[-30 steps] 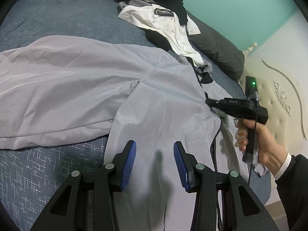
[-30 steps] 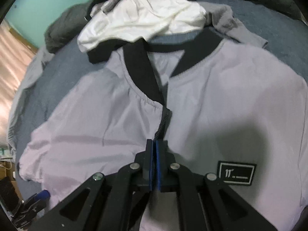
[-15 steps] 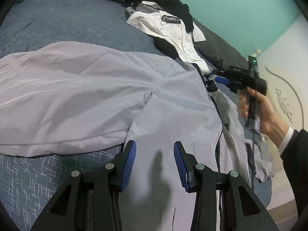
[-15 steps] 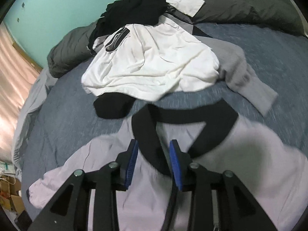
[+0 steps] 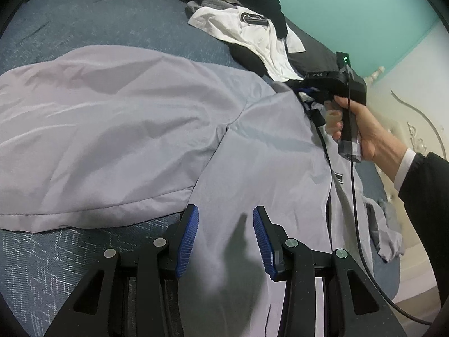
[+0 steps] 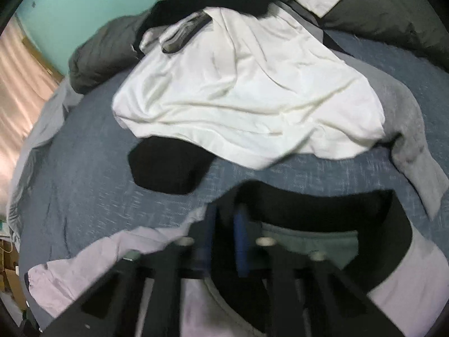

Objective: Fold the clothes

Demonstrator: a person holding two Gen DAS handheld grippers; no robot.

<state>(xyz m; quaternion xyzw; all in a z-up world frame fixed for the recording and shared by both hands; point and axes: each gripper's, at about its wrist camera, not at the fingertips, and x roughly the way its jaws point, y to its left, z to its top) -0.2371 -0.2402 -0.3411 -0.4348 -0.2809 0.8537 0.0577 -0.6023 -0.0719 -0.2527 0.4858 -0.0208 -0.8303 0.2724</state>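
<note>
A pale lilac jacket [image 5: 140,129] lies spread on the blue bedspread [image 5: 98,14], its sleeve stretched out to the left. My left gripper [image 5: 226,236] hovers open over the jacket's lower body with nothing between its pads. In the left wrist view a person's hand [image 5: 364,132] holds my right gripper [image 5: 308,90] at the neck of the jacket. In the blurred right wrist view, the right gripper [image 6: 224,233] has its jaws closing on the black collar [image 6: 322,205], whose fabric sits between the blue pads. The jacket [image 6: 98,261] shoulder shows at lower left.
A heap of clothes lies beyond the collar: a white shirt [image 6: 247,90], a black garment [image 6: 168,165] and a grey sleeve [image 6: 407,129]. Dark grey pillows [image 6: 393,8] line the teal wall. A cream headboard [image 5: 407,118] stands at the right. A cable [image 5: 356,224] trails from the right gripper.
The right gripper left the zip, travelled up the jacket front to the collar, opened on the way and closed again there. The left gripper stayed open in place.
</note>
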